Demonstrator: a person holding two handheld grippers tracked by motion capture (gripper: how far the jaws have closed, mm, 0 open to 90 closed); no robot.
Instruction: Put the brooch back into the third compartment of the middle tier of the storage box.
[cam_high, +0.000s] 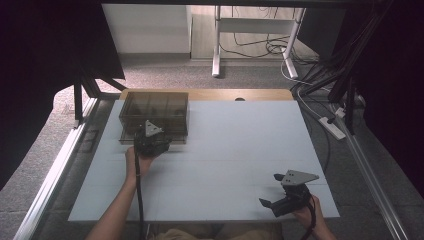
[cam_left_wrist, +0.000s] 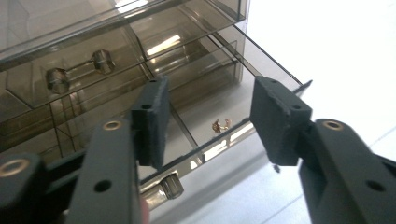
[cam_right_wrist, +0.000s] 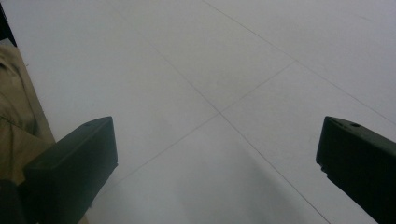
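Observation:
A smoked clear drawer box (cam_high: 154, 112) stands at the far left of the white table (cam_high: 235, 145). Its lower drawer (cam_left_wrist: 233, 93) is pulled out, and a small gold-coloured piece (cam_left_wrist: 221, 125) lies on the drawer's bottom. My left gripper (cam_high: 150, 142) hovers at the drawer's front; in the left gripper view its jaws (cam_left_wrist: 210, 116) stand apart above the drawer with nothing pressed between the pads. The drawer's bar handle (cam_left_wrist: 170, 186) sits just below the left jaw. My right gripper (cam_high: 270, 190) rests near the table's front right, open wide over bare table (cam_right_wrist: 217, 158).
The closed upper drawer carries its own bar handle (cam_left_wrist: 79, 72). Dark frame posts stand at the table's left and right. Cables and a power strip (cam_high: 332, 127) lie on the floor at the right. A white stand (cam_high: 217, 45) is behind the table.

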